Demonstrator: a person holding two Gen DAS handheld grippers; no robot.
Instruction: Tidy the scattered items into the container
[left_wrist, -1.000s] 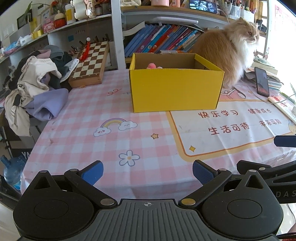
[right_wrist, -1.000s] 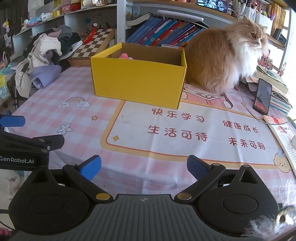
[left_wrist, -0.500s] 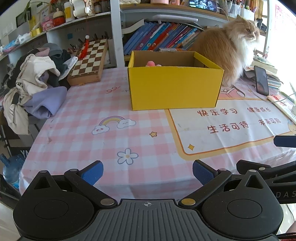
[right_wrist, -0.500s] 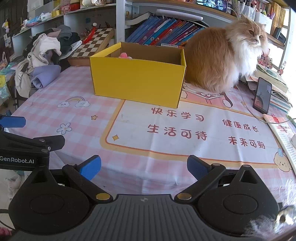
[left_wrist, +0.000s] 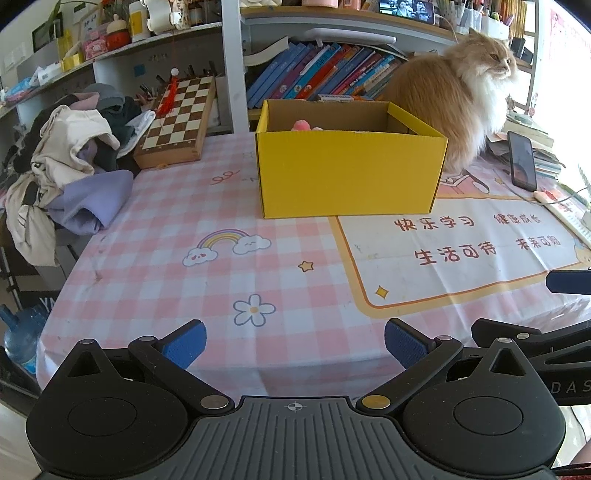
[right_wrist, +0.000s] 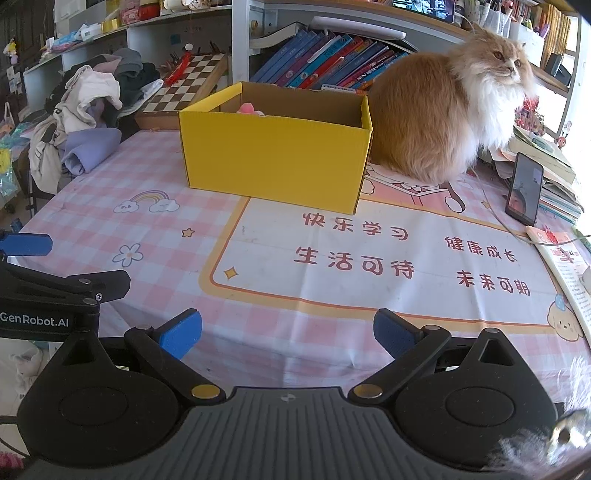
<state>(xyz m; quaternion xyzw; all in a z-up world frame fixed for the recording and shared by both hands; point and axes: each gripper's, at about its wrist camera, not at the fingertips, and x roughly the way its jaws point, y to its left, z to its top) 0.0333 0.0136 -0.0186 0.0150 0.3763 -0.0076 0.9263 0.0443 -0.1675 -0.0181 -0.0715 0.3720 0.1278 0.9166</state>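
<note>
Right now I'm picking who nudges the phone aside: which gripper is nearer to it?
Right. The right gripper sits nearer the phone at the table's right edge; the left gripper sits further left.

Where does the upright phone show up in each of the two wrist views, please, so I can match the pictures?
Left wrist view: the phone stands at the far right, right of the yellow box and the cat.
Right wrist view: the phone stands at the right, below and right of the cat.
Shared landmark: the yellow box, with the cat just behind its right end.
</note>
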